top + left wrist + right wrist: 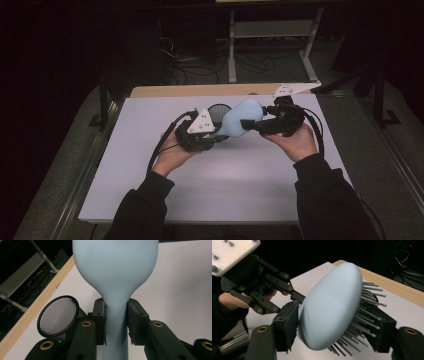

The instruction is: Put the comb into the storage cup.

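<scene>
White table [225,175], mesh cup [58,315]; hairbrush [329,307] bristles in right gripper view.

The high view is dim overall: the room behind and beside the table [150,200] falls into near black, with only a pale shelf frame [270,30] and some floor cables faintly lit. The white tabletop is the brightest area, evenly lit from above, with soft, weak shadows under the hands. This view is slightly soft and grainy. In the left gripper view, the pale blue brush [115,270] is evenly lit without glare, the mesh cup [58,315] is sharp, and the background is blurred. In the right gripper view, the brush back shows a smooth gradient and its edge is slightly blurred.
</scene>
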A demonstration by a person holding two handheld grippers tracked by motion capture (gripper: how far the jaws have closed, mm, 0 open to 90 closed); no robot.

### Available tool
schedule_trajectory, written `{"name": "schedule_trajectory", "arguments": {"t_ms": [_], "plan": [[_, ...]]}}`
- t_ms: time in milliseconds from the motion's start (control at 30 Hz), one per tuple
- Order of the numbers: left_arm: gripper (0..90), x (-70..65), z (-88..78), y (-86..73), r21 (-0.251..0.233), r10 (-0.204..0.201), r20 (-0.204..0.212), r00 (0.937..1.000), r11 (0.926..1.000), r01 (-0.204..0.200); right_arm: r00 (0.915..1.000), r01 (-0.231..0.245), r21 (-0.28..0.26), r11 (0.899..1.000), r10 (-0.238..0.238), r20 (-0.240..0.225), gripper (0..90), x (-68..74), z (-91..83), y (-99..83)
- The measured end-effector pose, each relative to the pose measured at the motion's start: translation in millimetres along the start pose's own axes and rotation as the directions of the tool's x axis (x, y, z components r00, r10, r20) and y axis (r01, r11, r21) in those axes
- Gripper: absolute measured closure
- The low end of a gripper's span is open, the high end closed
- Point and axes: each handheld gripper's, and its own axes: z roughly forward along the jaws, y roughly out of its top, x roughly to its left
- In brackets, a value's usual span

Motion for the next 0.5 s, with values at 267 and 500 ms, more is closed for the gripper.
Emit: {"name": "schedule_trajectory", "arguments": {"t_ms": [267, 500], "plan": [[71.5, -3.6, 3.8, 3.4, 0.024, -0.007, -0.014, 0.9999, 0.9997, 0.007, 0.9989, -0.033, 0.018, 0.999, 0.033, -0.034, 43.3, 1.0, -0.7, 9.5], [71.7, -4.1, 8.5, 2.1, 0.024, -0.037, -0.003, 0.9993, 0.999, 0.037, 0.998, -0.026, 0.061, 0.998, 0.03, -0.055, 49.8, 5.6, 0.7, 19.2]]}}
